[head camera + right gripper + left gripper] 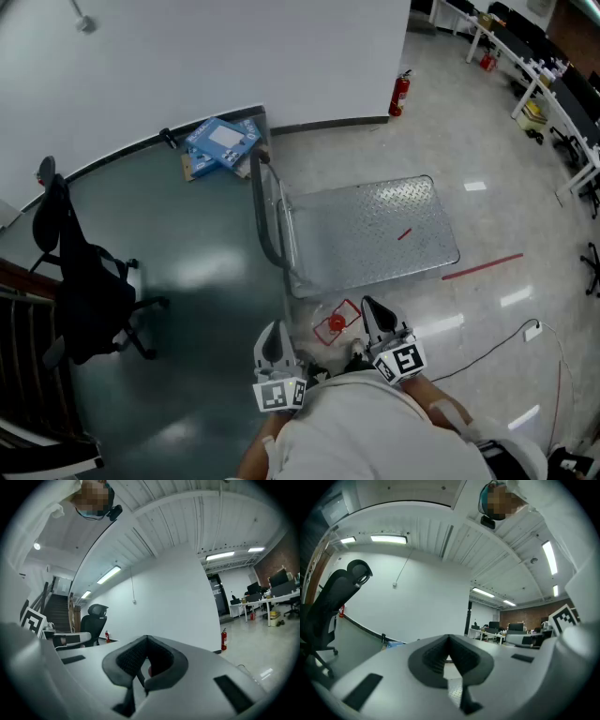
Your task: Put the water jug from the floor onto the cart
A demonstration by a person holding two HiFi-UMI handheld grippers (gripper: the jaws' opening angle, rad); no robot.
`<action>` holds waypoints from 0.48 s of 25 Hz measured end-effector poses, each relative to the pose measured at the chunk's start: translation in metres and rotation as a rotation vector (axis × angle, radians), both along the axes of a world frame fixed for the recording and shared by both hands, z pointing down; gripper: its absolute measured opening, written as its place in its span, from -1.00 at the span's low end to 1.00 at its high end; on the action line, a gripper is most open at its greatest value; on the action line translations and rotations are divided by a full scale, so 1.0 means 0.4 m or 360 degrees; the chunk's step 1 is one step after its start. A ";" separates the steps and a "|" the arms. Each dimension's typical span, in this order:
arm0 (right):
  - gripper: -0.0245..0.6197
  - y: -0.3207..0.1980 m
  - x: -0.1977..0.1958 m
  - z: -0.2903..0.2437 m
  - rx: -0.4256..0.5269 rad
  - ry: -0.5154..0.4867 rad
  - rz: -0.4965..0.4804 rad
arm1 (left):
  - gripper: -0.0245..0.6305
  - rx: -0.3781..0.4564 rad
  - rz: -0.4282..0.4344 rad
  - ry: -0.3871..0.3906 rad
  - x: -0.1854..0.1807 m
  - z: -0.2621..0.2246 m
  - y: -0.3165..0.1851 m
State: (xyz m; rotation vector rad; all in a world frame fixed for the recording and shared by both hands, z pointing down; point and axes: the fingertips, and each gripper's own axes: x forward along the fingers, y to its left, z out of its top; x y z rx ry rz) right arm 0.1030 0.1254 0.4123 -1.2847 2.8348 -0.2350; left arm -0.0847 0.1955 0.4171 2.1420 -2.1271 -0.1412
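Jaws on both my grippers are clenched with nothing held. The left gripper shows its pads meeting at the tip. The right gripper is pressed together the same way, with a speck of red showing through the slit below. Between the two, just beyond their tips, the clear water jug with its red ring sits on the floor. Just past it stands the cart, its metal deck stretching away to the right and its handle at the left end. Off to the left is a black office chair. Blue boxes lie against the far wall, and a fire extinguisher stands farther right.
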 end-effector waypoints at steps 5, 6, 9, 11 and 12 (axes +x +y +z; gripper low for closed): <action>-0.89 0.006 -0.001 0.006 0.0001 0.0009 -0.0011 | -0.92 -0.0006 -0.0015 0.0017 -0.005 0.006 0.002; -0.89 0.008 -0.002 0.007 0.0001 0.0009 -0.0014 | -0.92 -0.0003 -0.0013 0.0020 -0.005 0.006 0.003; -0.89 0.013 -0.003 0.007 -0.0002 0.0007 -0.0018 | -0.92 0.0005 0.0000 0.0020 -0.001 0.002 0.005; -0.89 0.013 -0.007 0.007 -0.0002 0.0009 -0.0020 | -0.92 0.0010 0.0009 0.0016 0.000 0.001 0.007; -0.89 0.014 -0.009 0.009 -0.0004 0.0011 -0.0022 | -0.92 0.0012 0.0013 0.0013 0.001 0.001 0.008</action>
